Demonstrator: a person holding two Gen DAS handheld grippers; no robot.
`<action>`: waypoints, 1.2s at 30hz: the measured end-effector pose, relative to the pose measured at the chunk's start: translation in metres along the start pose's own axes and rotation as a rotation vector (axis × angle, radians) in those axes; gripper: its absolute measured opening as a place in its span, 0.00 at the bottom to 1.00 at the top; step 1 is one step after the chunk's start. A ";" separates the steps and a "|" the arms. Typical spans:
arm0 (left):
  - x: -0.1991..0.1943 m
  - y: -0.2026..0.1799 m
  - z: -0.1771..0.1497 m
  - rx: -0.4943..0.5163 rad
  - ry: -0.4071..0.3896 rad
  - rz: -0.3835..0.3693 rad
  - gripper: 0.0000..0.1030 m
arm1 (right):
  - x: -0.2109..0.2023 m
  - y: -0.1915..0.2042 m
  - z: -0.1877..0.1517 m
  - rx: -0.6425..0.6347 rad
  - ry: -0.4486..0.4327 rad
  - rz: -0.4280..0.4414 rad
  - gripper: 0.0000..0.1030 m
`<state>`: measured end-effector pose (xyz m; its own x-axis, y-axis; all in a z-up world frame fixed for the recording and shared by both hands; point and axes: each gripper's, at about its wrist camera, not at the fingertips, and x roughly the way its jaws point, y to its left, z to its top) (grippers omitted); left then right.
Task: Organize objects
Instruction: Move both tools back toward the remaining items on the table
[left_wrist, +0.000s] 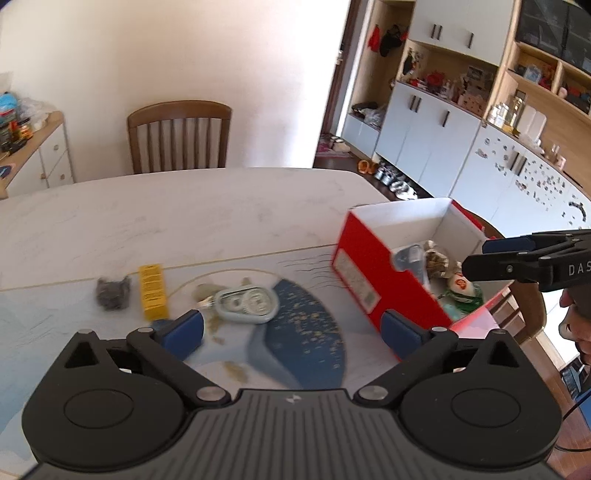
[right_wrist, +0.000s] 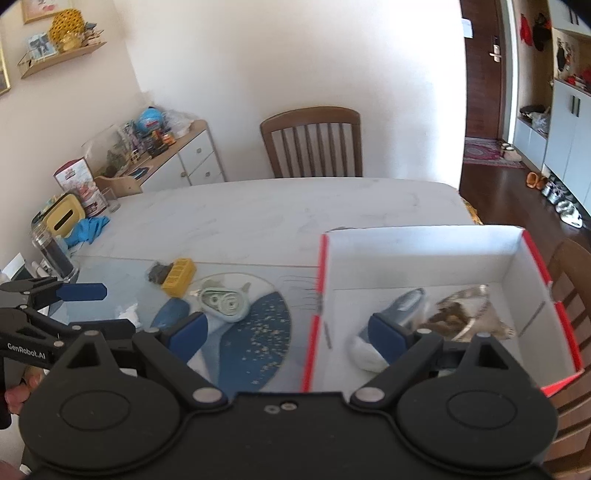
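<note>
White marble-look table (left_wrist: 184, 214), wooden chair (left_wrist: 180, 136) at 12 o'clock. Left gripper (left_wrist: 291, 330) spread wide, nothing between the pads — correction-tape dispenser (left_wrist: 246, 304) just ahead at 11 o'clock, yellow box (left_wrist: 153, 291) and dark clump (left_wrist: 112, 293) near 10. Right gripper (right_wrist: 291, 332) also wide and empty — straddling the near wall of the red box (right_wrist: 314, 332), which holds a grey-blue item (right_wrist: 404, 306) and a clear bag (right_wrist: 465, 314).

A red box (left_wrist: 364, 273) with white inner walls sits on a pale marbled table (left_wrist: 184, 210), beside a yellow carton (left_wrist: 152, 291), a mint-green tape dispenser (left_wrist: 246, 305) and a navy, gold-speckled mat (left_wrist: 303, 325).
</note>
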<state>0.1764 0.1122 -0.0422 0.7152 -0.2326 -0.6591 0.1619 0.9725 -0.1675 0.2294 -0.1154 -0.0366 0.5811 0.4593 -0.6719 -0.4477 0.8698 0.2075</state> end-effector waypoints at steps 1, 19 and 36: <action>-0.001 0.006 -0.001 -0.009 -0.001 0.003 1.00 | 0.003 0.005 0.000 -0.001 0.004 0.004 0.90; 0.005 0.103 -0.036 0.023 0.000 0.148 1.00 | 0.090 0.078 0.011 -0.102 0.097 0.026 0.90; 0.062 0.170 -0.062 0.012 0.116 0.164 1.00 | 0.195 0.094 0.008 -0.272 0.256 0.011 0.90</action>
<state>0.2058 0.2620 -0.1571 0.6496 -0.0702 -0.7570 0.0579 0.9974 -0.0428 0.3061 0.0576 -0.1427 0.4019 0.3790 -0.8336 -0.6373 0.7694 0.0426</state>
